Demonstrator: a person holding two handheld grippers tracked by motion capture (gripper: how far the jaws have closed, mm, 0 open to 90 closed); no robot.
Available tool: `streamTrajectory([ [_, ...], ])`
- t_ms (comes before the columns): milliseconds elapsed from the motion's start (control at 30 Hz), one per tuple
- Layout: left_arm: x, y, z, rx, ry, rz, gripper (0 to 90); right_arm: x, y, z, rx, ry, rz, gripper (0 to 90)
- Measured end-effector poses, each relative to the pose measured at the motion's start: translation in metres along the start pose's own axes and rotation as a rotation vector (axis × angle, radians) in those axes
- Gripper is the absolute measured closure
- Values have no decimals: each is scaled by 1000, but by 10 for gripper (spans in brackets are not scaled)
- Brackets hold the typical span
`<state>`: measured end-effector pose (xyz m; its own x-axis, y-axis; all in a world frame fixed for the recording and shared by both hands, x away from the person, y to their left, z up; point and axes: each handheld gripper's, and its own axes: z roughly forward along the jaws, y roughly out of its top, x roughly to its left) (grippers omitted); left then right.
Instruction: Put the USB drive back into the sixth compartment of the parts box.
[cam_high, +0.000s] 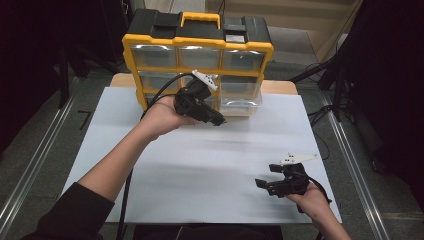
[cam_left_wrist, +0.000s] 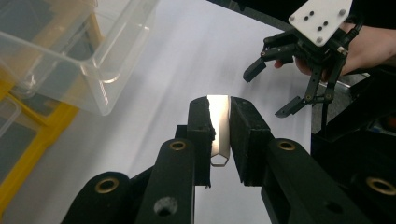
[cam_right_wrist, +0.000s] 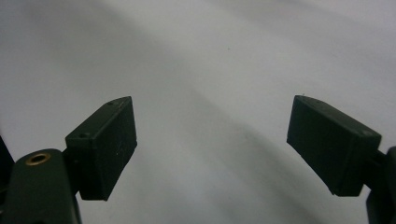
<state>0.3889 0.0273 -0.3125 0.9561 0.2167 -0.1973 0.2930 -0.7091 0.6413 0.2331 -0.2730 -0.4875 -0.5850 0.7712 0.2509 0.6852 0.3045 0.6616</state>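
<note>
Clamped between the two black jaws of the left gripper (cam_left_wrist: 219, 135) is a thin, flat, shiny metal piece (cam_left_wrist: 219, 126), held upright with its pointed lower end hanging in the gap between the pads; what kind of part it is cannot be told. In the high view this left gripper (cam_high: 217, 120) is held above the white table sheet (cam_high: 200, 165), just in front of the yellow-and-black drawer organizer (cam_high: 197, 55), with its nose angled down and to the right. Nearer the person, at the right front of the sheet, the right gripper (cam_high: 270, 176) sits low over the paper with its jaws spread wide and nothing between them; its own view shows the two pads (cam_right_wrist: 105, 144) well apart over bare white sheet. Farther off, a clear plastic drawer (cam_high: 241, 104) stands pulled partway out of the organizer's lower right corner, close beside the left gripper.
</note>
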Motion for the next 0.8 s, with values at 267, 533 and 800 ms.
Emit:
streamTrajectory([
  [267,3,18,-5,8,23,16,799,0,0,0,-1,1,0,141],
  [533,10,35,-15,-13,47,7,799,0,0,1,6,5,0,141],
  [800,19,50,-16,-9,77,29,799,1,0,0,4,12,-2,141],
])
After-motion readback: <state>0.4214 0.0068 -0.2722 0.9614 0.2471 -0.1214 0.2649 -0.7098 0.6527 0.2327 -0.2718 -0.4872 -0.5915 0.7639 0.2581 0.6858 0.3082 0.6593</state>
